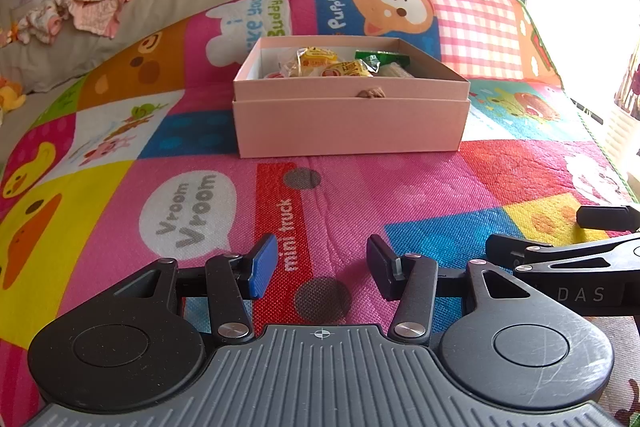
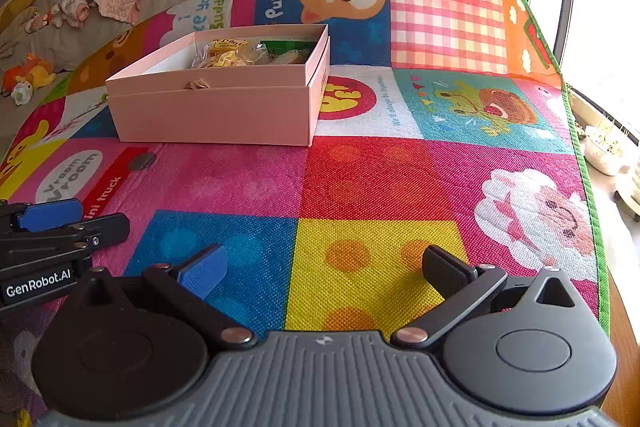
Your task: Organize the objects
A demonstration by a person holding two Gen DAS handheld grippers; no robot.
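Pink box ahead of your fingers already holds the snack packets; both the left gripper and right gripper are spread, empty. Next probably closing it; no lid visible.

ahead of my fingers, a bright patchwork cartoon woven mat carries an open pale pink cardboard box; nothing else on it.

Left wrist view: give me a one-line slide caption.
Open left tongs hover over a colourful play mat, facing an open pink box of wrapped snacks; the right tongs sit alongside.
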